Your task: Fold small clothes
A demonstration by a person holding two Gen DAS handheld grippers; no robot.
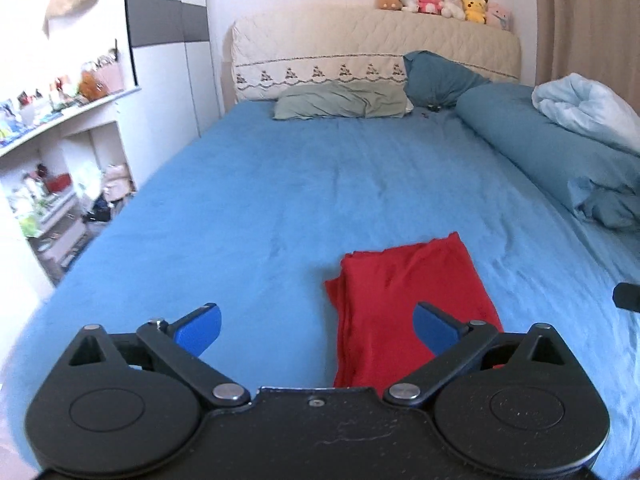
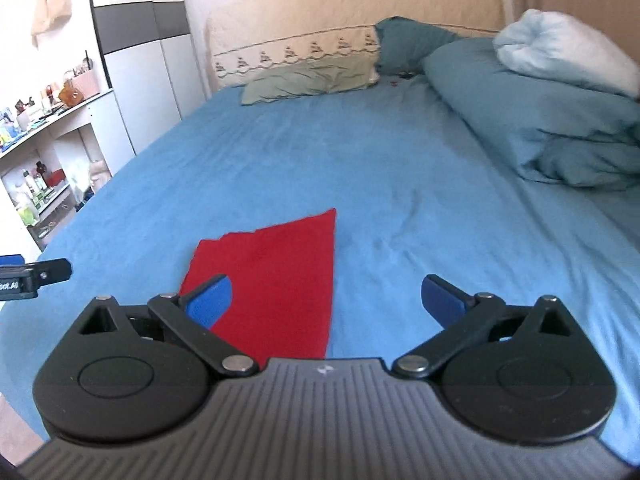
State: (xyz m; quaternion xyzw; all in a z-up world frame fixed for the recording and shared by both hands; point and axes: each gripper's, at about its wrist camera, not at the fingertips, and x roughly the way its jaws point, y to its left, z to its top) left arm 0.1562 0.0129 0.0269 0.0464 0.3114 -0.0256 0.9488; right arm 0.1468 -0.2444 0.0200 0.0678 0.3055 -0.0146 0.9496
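Observation:
A folded red garment [image 1: 404, 300] lies flat on the blue bed sheet [image 1: 320, 184] near the bed's front edge. My left gripper [image 1: 318, 326] hangs above the sheet, open wide, nothing between its blue pads [image 1: 200, 330]; the garment sits under and behind its right finger. In the right wrist view the red garment [image 2: 280, 280] lies to the left of centre. My right gripper [image 2: 328, 300] is open too, held above the cloth, with its left pad [image 2: 210, 304] over the red fabric. Part of the left gripper [image 2: 32, 276] shows at the left edge.
A grey-green pillow [image 1: 340, 100] and a teal pillow [image 1: 436, 76] lie at the headboard. A rolled teal duvet [image 1: 552, 148] with a pale blue blanket [image 1: 588, 108] runs along the right side. Shelves with clutter [image 1: 52, 168] stand left of the bed.

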